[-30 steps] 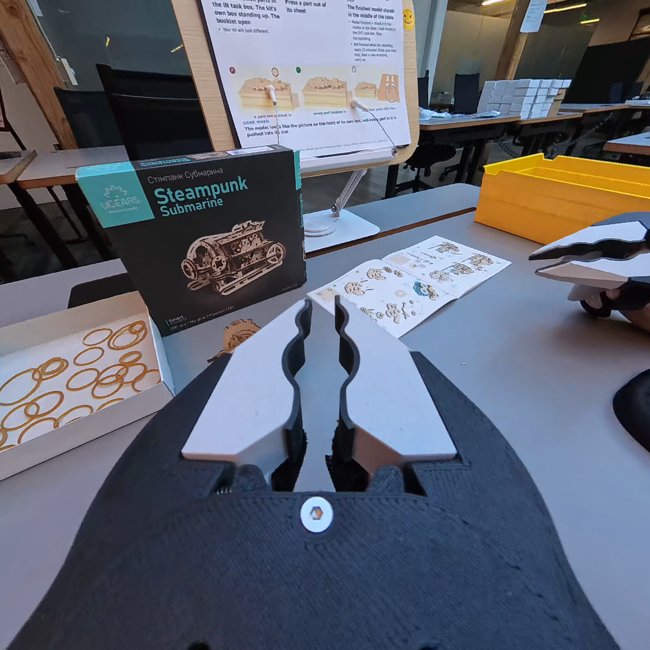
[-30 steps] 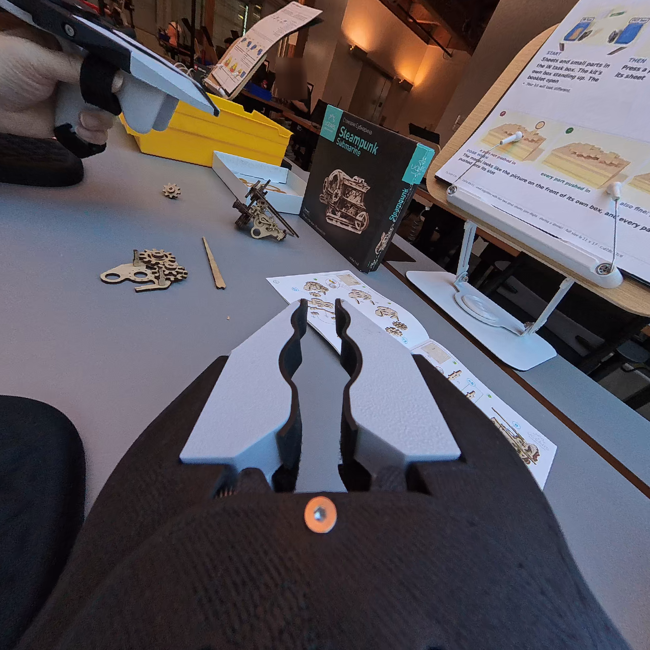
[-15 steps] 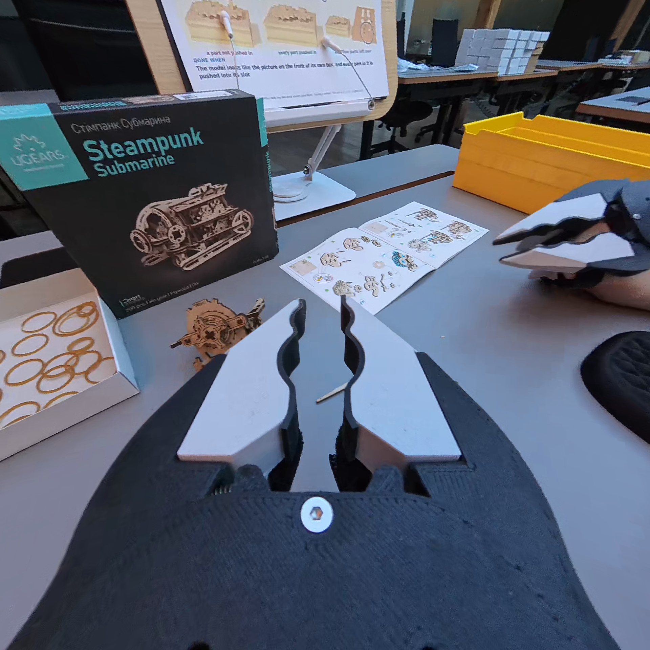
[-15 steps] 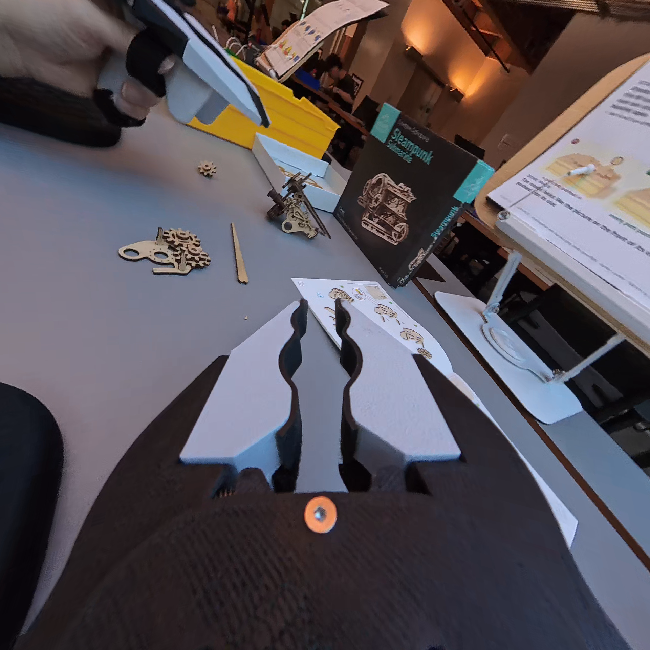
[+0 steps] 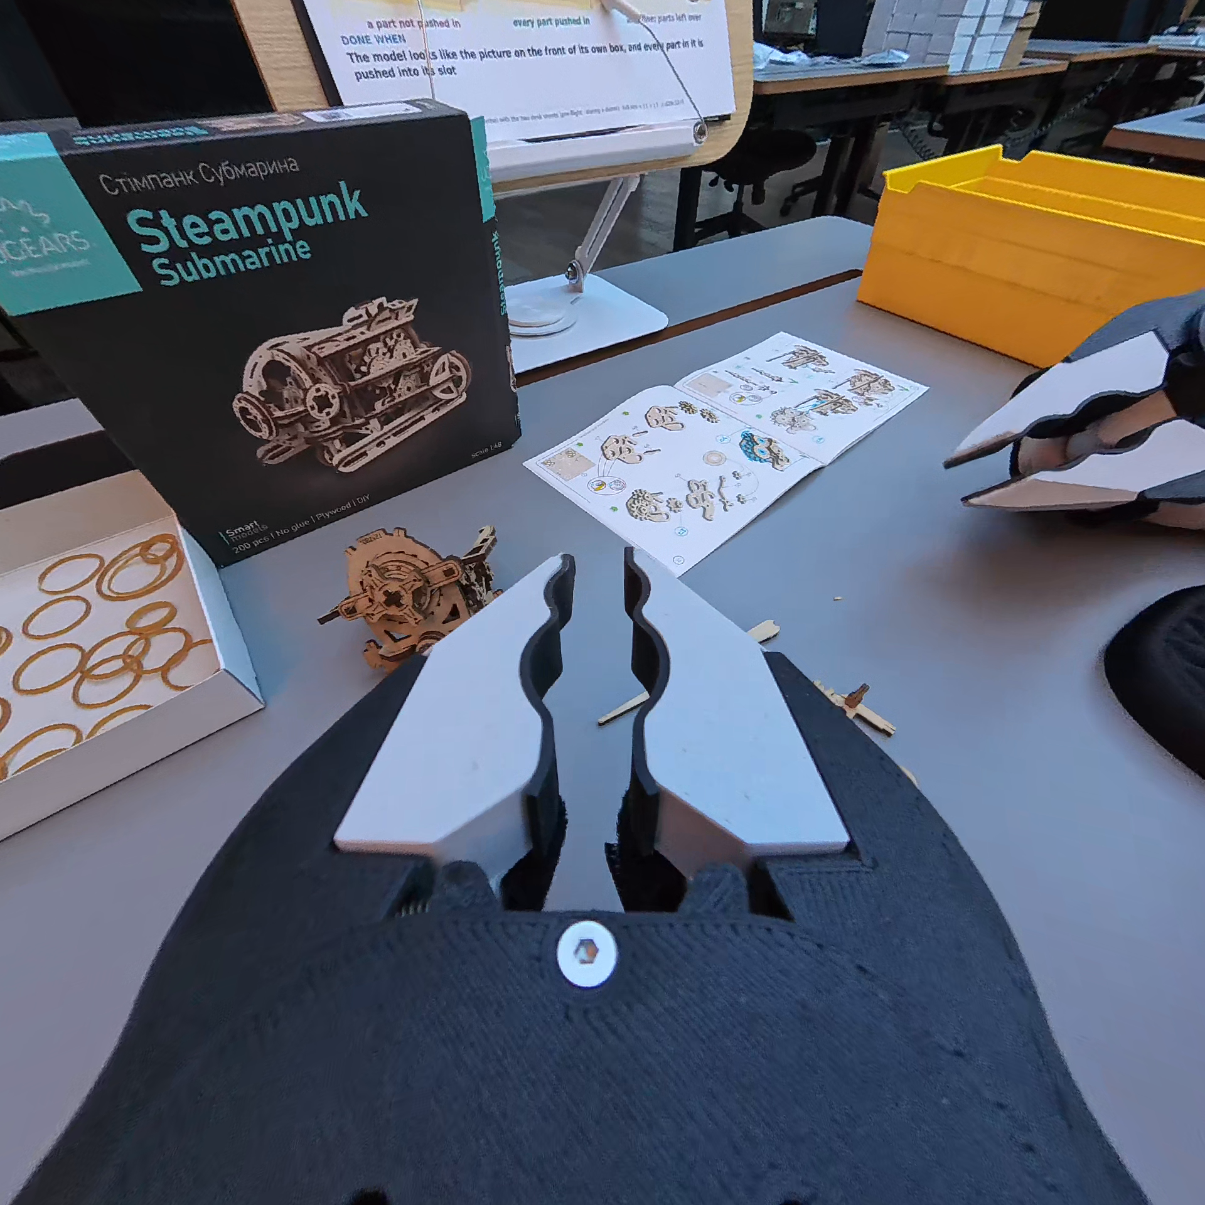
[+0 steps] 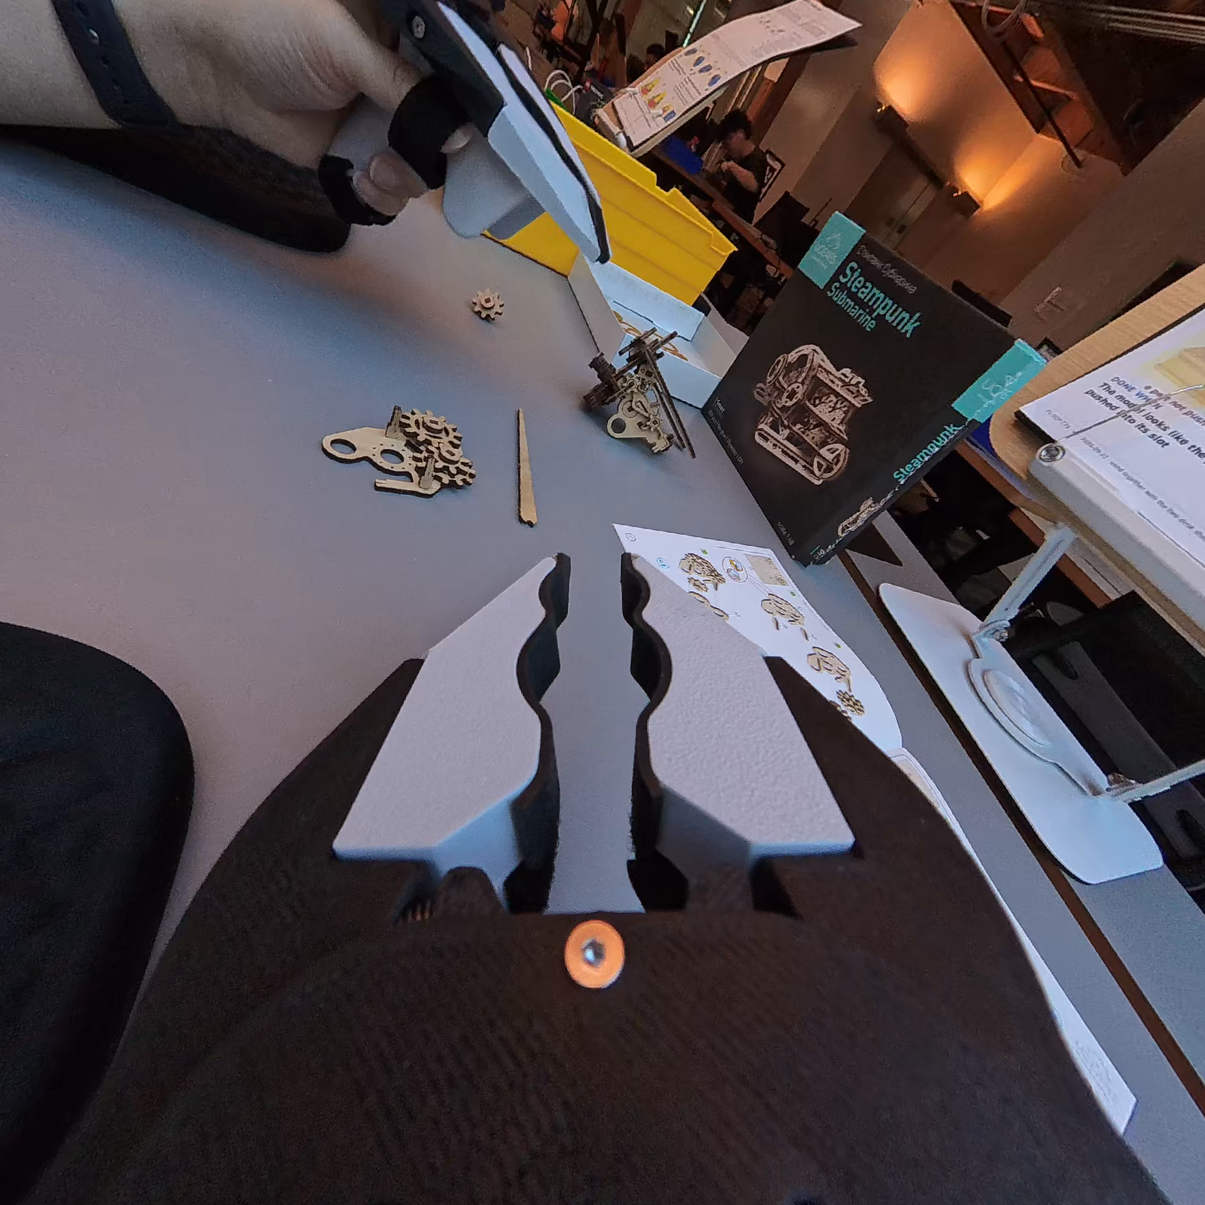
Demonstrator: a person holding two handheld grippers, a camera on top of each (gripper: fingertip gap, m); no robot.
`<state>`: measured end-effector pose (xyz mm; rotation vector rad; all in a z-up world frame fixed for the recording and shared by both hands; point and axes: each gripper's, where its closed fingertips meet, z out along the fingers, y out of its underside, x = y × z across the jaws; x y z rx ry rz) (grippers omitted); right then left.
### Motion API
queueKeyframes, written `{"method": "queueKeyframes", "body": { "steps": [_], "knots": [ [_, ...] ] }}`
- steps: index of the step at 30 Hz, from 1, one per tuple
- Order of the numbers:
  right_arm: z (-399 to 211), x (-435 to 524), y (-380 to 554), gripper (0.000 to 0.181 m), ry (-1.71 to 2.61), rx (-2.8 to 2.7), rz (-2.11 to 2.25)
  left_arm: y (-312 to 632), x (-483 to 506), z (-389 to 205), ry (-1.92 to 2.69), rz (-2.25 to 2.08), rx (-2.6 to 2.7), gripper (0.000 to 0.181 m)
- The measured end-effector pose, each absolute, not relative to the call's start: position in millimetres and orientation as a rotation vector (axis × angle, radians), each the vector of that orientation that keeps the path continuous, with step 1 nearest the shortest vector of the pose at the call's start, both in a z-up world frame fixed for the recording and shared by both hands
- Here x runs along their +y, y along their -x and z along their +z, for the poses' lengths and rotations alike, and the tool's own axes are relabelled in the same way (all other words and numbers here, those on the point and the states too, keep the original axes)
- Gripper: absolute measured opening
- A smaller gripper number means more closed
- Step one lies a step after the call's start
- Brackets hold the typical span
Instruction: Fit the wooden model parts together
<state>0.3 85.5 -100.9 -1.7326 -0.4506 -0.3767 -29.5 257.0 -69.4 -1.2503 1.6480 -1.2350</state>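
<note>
Left claw (image 5: 598, 564) parted, empty, above the grey bench (image 5: 913, 684). Round laser-cut plywood sub-assembly (image 5: 407, 596) just ahead-left of its tips; thin tapered wooden stick (image 5: 623, 709) lies under the gap. Right claw (image 6: 595, 562) also parted, empty; flat plywood gear plate (image 6: 401, 450) well ahead-left, small wooden cog (image 6: 488, 304) farther out.

My left gripper (image 5: 598, 566) and right gripper (image 6: 595, 565) each have grey fingers with wavy black pads, a bumpy black body and one round screw.
</note>
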Motion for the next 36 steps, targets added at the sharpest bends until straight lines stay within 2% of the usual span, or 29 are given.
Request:
{"method": "queueKeyframes", "body": {
  "steps": [19,36],
  "knots": [
    [-112,89,9,0.014,1.76,-0.562,-0.419,33,248,-80,1.258,-1.199,1.752,0.011],
    [-117,90,12,0.014,1.775,-0.602,-0.443,57,186,-139,1.247,-1.195,2.268,0.015]
  ]
}}
